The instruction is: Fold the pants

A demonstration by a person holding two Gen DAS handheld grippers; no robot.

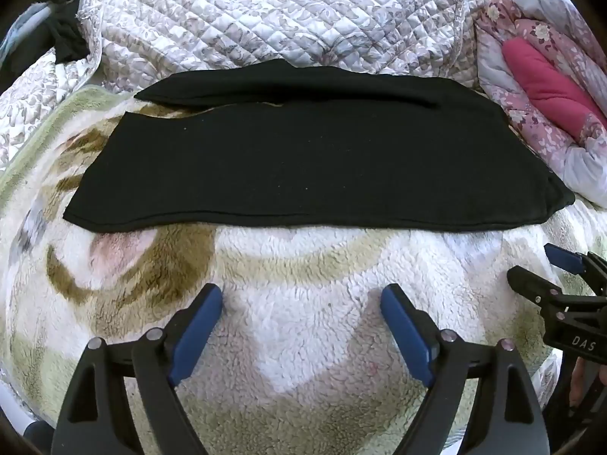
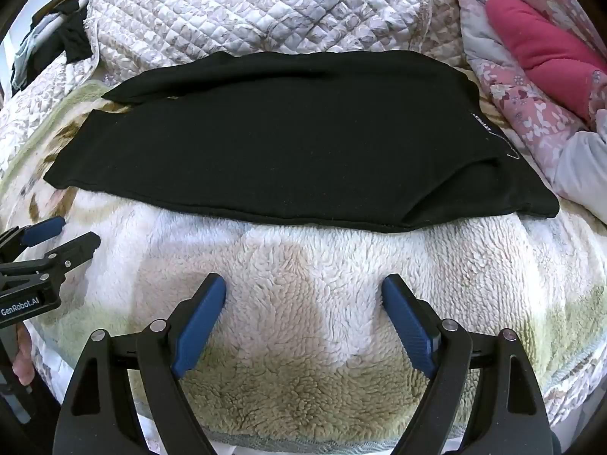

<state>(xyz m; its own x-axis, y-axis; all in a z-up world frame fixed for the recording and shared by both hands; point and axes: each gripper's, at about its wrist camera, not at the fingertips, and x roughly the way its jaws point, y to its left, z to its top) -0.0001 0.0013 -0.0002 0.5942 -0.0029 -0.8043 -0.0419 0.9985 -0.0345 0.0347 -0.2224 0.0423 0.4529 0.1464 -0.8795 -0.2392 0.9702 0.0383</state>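
Black pants (image 1: 303,163) lie flat and folded lengthwise on a fleece blanket (image 1: 303,273), legs pointing left and waist to the right; they also show in the right wrist view (image 2: 288,144). My left gripper (image 1: 301,295) is open and empty, just short of the pants' near edge. My right gripper (image 2: 303,288) is open and empty, also just short of the near edge. The right gripper shows at the right edge of the left wrist view (image 1: 538,265), and the left gripper shows at the left edge of the right wrist view (image 2: 72,233).
A quilted grey-white bedspread (image 1: 265,19) lies bunched behind the pants. A pink floral quilt with a magenta lining (image 1: 546,87) sits at the right. Dark clothes (image 1: 64,34) hang at the far left.
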